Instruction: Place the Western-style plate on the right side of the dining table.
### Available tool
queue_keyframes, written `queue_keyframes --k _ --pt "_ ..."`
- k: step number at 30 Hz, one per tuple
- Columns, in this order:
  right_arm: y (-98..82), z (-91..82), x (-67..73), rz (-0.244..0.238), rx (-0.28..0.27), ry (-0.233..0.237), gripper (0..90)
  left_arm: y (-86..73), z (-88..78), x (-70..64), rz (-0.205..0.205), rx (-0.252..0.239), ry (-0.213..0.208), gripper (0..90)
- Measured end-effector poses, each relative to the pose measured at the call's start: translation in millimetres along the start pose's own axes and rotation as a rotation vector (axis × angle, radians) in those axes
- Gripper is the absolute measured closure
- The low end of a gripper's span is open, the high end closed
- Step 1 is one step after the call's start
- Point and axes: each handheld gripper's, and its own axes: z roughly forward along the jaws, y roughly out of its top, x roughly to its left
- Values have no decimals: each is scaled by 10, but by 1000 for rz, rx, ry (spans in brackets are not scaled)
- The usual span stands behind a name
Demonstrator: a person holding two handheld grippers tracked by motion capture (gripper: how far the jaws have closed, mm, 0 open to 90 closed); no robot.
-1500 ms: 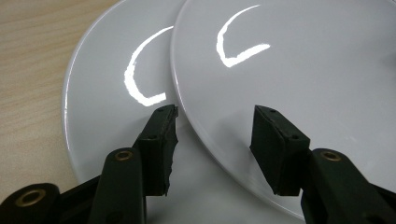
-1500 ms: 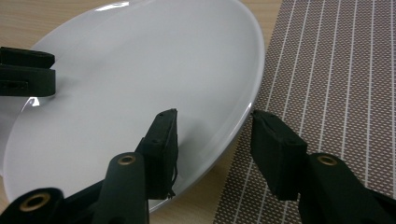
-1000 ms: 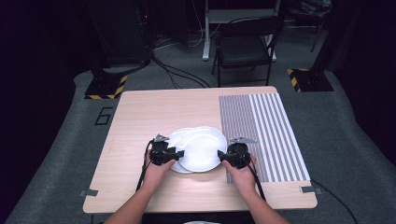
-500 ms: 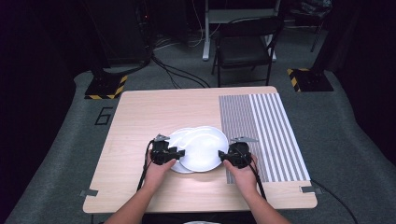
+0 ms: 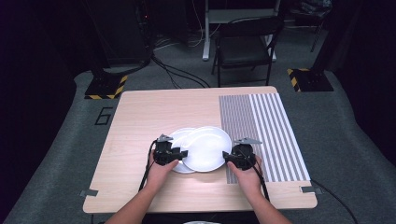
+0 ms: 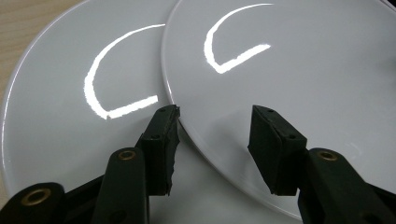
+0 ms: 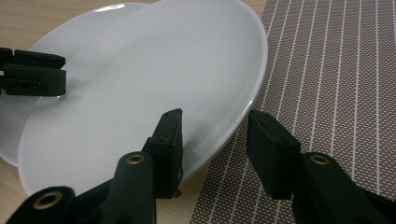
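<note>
- Step in hand: taking hold of the upper plate (image 5: 208, 148) at two opposite edges, one claw to each side. By my reading this is the moment just ahead of a two-handed lift.
- Left claw (image 6: 215, 116): open, jaws just been closing. The upper plate's rim runs between them, one jaw over the lower plate (image 6: 70, 116). No pad presses yet.
- Right claw (image 7: 215, 119): open, also just been narrowing. One jaw is above the upper plate's surface, the other beyond its rim over the striped mat (image 7: 336, 84). No squeeze shows.
- Upper plate: white, glossy, spanning the gap between the two claws. Its left part overlaps the lower plate and its right edge reaches over the mat.
- Lower plate: same make, beneath and ahead of the left claw, flat on the counter (image 5: 154, 112).
- Next move calls for: both claws to close fully on the thin rim, then rise together and level. The glaze looks slippery, so an uneven pull could skid the plate off its fellow.
- Counter: pale wood grain. The mat covers the stretch ahead of and outward from the right claw.
- Room: dark, with grey carpet. Well ahead of both claws are a folding chair (image 5: 245, 46), floor cables (image 5: 177, 74) and two hazard-striped bases (image 5: 105, 86).
</note>
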Motion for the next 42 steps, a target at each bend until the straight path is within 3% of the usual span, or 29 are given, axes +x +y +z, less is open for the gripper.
queue_keyframes --k 7,11,23,42 --pt "-34 7 -12 14 1 -6 551 -11 -3 -12 -3 -6 0 501" --pt "-74 19 -44 53 -3 11 550 -11 -20 -11 -17 -18 -4 495" --pt "-124 35 3 39 -8 -4 512 -25 -17 -99 -10 -19 4 462" --pt "-33 178 -47 90 35 -22 488 10 -25 -134 -35 -34 11 510"
